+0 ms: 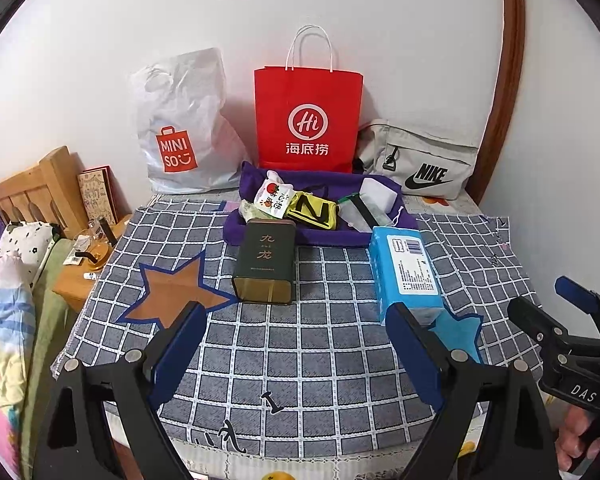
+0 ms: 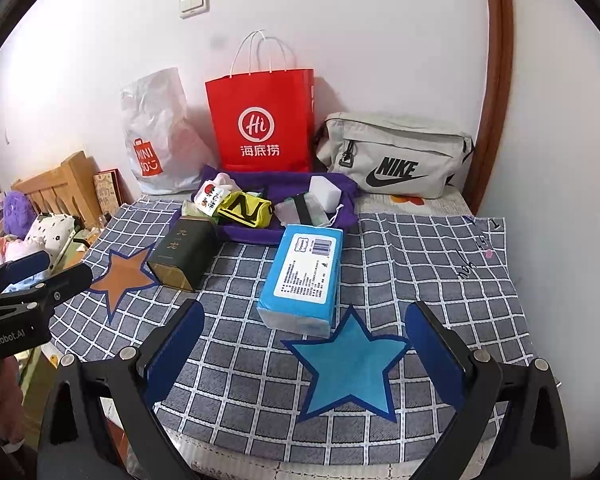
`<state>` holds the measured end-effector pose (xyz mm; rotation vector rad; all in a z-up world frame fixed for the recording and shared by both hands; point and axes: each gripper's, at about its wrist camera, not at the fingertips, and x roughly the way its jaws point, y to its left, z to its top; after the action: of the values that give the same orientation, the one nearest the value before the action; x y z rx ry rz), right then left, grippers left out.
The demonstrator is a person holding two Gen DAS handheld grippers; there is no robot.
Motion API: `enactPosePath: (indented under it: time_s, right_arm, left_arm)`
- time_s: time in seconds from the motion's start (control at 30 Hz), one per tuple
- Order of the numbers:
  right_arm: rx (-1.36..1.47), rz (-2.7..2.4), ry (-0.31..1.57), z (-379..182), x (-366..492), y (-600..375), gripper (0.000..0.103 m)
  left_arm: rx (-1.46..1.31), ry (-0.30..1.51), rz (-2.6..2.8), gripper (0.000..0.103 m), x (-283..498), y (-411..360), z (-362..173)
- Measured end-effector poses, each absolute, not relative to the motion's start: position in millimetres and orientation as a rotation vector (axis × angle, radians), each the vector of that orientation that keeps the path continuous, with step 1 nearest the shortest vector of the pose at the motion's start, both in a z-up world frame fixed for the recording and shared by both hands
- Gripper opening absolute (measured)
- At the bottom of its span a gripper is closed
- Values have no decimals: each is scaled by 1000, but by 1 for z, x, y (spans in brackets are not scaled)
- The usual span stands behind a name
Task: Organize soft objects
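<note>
Checked cloth (image 1: 320, 344) covers the bed, w/ an orange star (image 1: 172, 292) and a blue star (image 2: 352, 364) sewn on. Task's thing, I'd say, is the blue tissue pack (image 2: 304, 276), lying flat mid-cloth, label side up, just beyond the blue star. It looks light and squashy w/ a slick film wrap, so a grip across the narrow sides near the middle seems safest; a hard pinch would dent it. Beside it stands a dark green tea tin (image 1: 265, 264), stiff, gold characters 九龙. Behind both, a purple tray (image 1: 404, 222) holds small soft bits: strawberry-print pouch (image 1: 274, 196), yellow pouch (image 1: 310, 212) marked "N", white sponge block (image 1: 376, 194). Against the wall: MINISO plastic bag (image 1: 180, 128), red Hi 海底捞 paper bag (image 1: 308, 116), grey NIKE bag (image 1: 420, 160). Left gripper (image 1: 298, 344) is spread wide, nothing btwn the pads; right gripper (image 2: 304, 344) likewise wide apart and empty.
</note>
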<state>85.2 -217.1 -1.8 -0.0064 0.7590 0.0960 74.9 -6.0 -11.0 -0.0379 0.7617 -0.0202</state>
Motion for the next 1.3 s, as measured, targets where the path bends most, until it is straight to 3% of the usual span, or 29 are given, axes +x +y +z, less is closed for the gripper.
enactPosePath:
  time_s: [1.3]
  right_arm:
    - [2, 122, 745, 1, 70, -218, 100]
  left_arm:
    - [-54, 743, -13, 91, 60, -4, -4]
